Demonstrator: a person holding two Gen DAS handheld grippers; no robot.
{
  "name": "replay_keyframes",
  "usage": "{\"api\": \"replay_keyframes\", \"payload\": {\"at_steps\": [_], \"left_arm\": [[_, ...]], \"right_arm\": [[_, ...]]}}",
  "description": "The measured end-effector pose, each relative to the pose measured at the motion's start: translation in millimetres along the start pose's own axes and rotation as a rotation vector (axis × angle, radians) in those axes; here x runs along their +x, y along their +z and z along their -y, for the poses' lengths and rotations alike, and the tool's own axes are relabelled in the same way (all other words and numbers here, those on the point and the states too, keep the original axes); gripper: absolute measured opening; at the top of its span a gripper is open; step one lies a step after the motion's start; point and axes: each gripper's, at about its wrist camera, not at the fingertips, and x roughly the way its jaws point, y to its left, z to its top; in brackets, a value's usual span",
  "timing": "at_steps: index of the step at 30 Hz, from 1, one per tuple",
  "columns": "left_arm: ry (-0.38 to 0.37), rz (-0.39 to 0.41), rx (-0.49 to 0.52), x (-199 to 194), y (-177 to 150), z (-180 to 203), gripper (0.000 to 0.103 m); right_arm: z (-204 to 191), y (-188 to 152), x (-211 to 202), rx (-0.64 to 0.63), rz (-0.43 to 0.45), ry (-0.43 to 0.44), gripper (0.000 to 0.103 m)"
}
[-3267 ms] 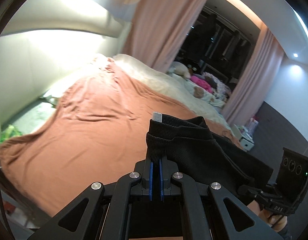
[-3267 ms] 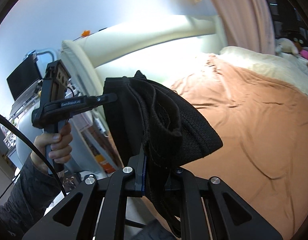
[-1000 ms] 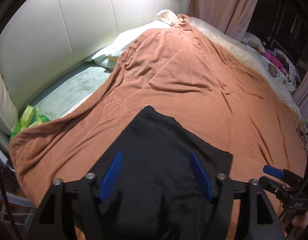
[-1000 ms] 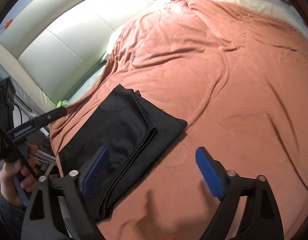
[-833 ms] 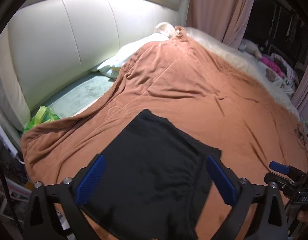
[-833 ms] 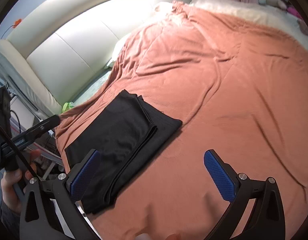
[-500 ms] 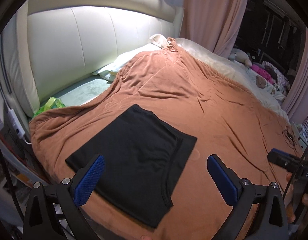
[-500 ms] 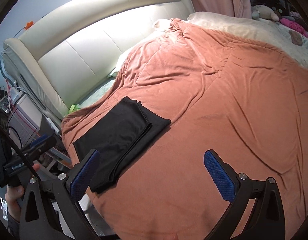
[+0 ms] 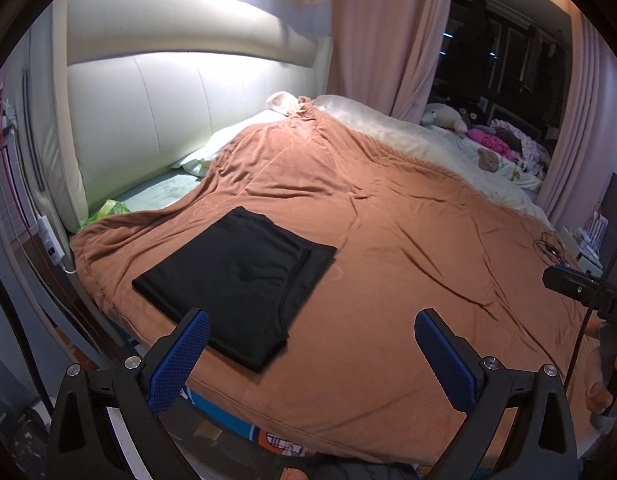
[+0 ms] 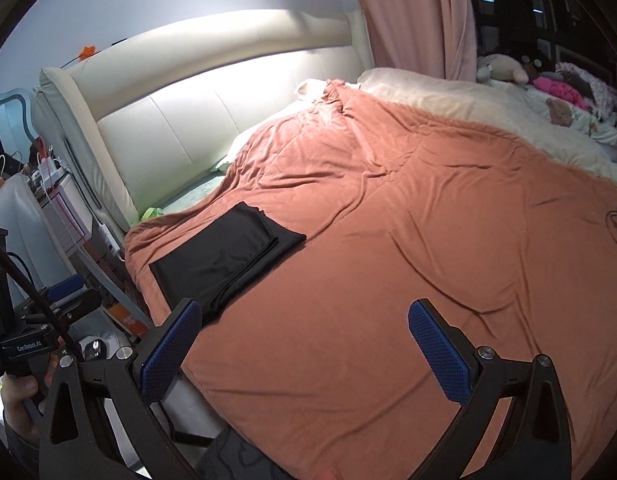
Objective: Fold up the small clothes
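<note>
My left gripper (image 9: 312, 350) and right gripper (image 10: 304, 344) both stand spread wide, holding nothing; the folded black garment (image 9: 236, 280) lies flat on the bed's orange blanket (image 9: 408, 240), near its corner.

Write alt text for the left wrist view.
A folded black garment lies flat near the corner of a rust-orange blanket on a bed. The left gripper hovers open and empty in front, above the bed's edge.

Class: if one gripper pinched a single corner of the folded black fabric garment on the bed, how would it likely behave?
The folded black fabric garment is thin, layered cloth lying flat on the orange-brown blanket, so it would probably sag and unfold. It looks light. Pushed, it would likely bunch, since the blanket is soft and creased.
</note>
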Motion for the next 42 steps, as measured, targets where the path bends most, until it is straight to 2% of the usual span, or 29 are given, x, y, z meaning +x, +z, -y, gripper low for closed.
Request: {"api": "replay_keyframes", "payload": {"at_steps": [11,24,33,42], "left_arm": [[-0.060,0.056,0.083,-71,-46,51,0.103],[-0.097,0.150,0.180,-145,-104,92,0.103],[-0.131,0.218,0.175,-176,-137,100,0.103],[-0.159,0.247,0.196,-190,-155,108,0.103]], "right_arm": [[-1,-76,-104,-0.002,0.071,-0.094,0.103],[-24,-167,-190,0.056,0.192,-0.189,0.103],[-50,-219,-216,0.062,0.226,-0.205,0.103],[-60,-240,-225,0.058,0.259,-0.243,0.103]]}}
